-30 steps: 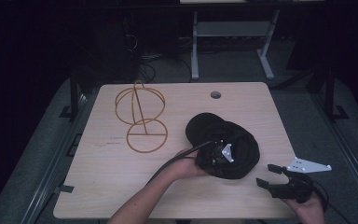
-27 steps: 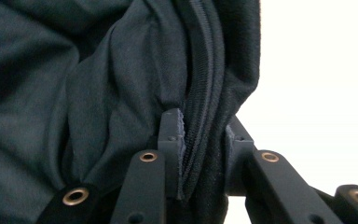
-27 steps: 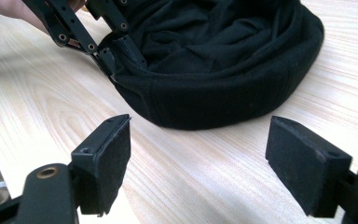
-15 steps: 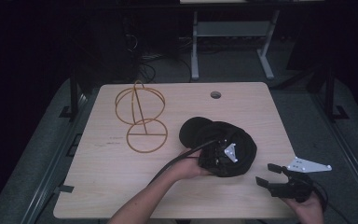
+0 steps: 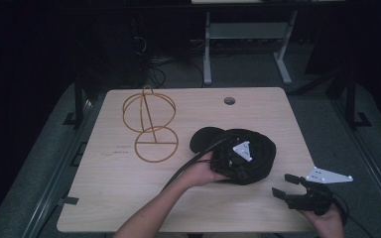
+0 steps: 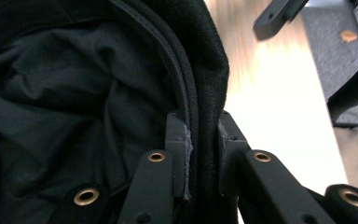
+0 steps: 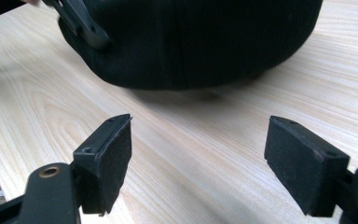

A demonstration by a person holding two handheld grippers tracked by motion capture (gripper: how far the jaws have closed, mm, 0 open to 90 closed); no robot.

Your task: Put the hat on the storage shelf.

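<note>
We are pinching the black cap's [image 5: 253, 153] rim in our left claw [image 6: 200, 154], whose jaws have just been closing onto it, and lifting it near the counter's [image 5: 129, 198] right edge, while our right claw [image 5: 290, 186] is waiting wide and empty by the near right corner.

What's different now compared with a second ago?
The left claw has closed on the rim of the black cap and begun to lift that edge; the cap has shifted slightly on the table. The right claw stays open and still near the table's right front edge, and the wire stand has not moved.
</note>
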